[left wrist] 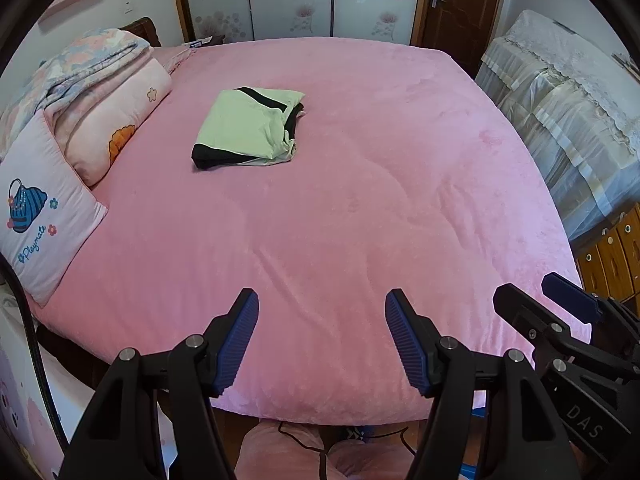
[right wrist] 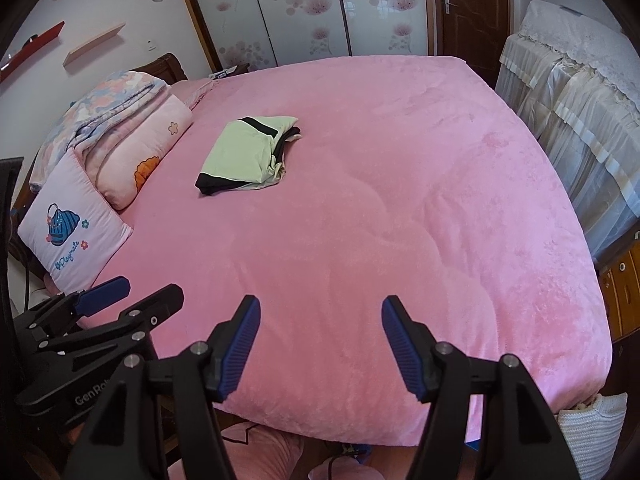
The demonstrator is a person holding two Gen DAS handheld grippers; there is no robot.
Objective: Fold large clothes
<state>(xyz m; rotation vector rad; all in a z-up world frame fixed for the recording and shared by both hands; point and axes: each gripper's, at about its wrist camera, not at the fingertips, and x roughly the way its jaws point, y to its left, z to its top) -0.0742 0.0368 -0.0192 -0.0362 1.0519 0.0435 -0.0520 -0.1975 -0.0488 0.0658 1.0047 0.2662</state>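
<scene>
Far across the pink bed, left of both empty, wide-open grippers, lies the folded garment, nearer the left gripper than the right gripper.

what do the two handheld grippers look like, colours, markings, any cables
Both match: the left gripper and right gripper have matte black angular frames with round silver pivot bolts and two tapered fingers faced with ribbed dark blue pads. White lettering marks the bodies: "DAS" on the right one, "GenRo", cut off, on the left one. A black braided cable runs along the left view's edge.

Left tongs and right tongs agape, empty.
</scene>
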